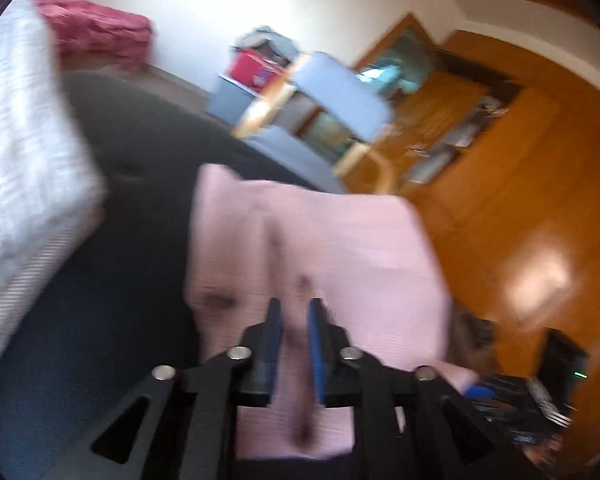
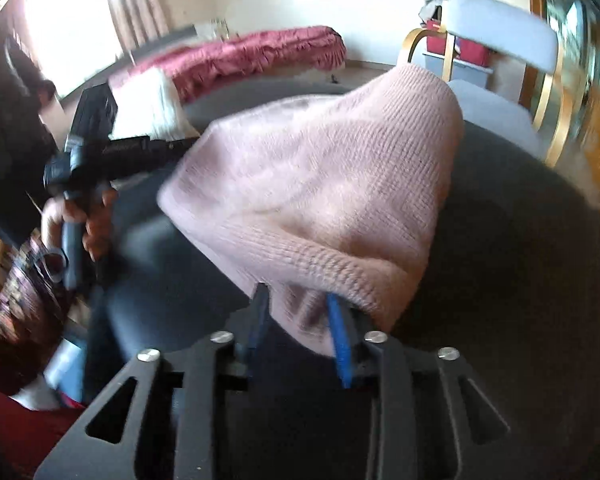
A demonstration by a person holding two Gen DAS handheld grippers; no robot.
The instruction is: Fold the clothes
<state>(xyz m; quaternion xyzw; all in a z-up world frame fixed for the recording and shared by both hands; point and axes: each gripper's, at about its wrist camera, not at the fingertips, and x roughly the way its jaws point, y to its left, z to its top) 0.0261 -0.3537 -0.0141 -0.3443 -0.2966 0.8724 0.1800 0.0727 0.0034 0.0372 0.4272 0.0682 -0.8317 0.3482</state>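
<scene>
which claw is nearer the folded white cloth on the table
Left. The left claw grips the pink sweater on the side where the white cloth lies. The right claw holds the sweater's other end, farther away.

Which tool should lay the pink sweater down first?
Probably the right tool: it grips the pink sweater low over the dark table. The left tool also grips it.

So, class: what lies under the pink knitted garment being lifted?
Under the pink knitted garment is a dark round table, bare where visible. The right tongs pinch its lower edge. Whatever lies directly beneath the hanging fabric is covered.
</scene>
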